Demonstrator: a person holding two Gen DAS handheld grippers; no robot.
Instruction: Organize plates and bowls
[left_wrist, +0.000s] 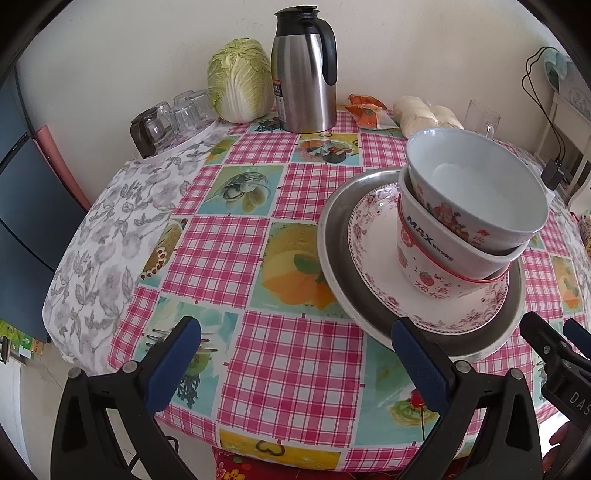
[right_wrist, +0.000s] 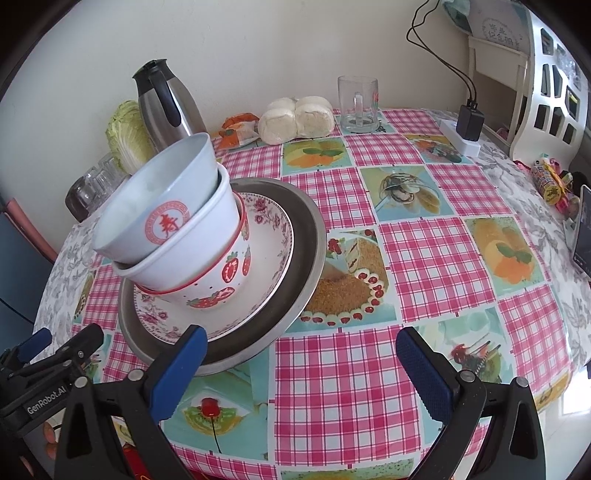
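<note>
A stack stands on the table: a metal plate (left_wrist: 334, 266) at the bottom, a floral plate (left_wrist: 373, 254) on it, then a strawberry bowl (left_wrist: 424, 277), a white bowl (left_wrist: 436, 236) and a pale blue bowl (left_wrist: 480, 184) nested, the top ones tilted. The same stack shows in the right wrist view, with metal plate (right_wrist: 306, 243), floral plate (right_wrist: 269, 236) and top bowl (right_wrist: 155, 206). My left gripper (left_wrist: 295, 336) is open and empty at the stack's near left. My right gripper (right_wrist: 301, 343) is open and empty at the stack's near right.
A steel thermos (left_wrist: 304, 70), a cabbage (left_wrist: 240, 81), upturned glasses (left_wrist: 173, 118), buns (right_wrist: 295, 118), a glass mug (right_wrist: 358, 103) and a snack packet (left_wrist: 369, 110) line the back of the checked tablecloth (left_wrist: 258, 258). A power strip (right_wrist: 461, 136) lies far right.
</note>
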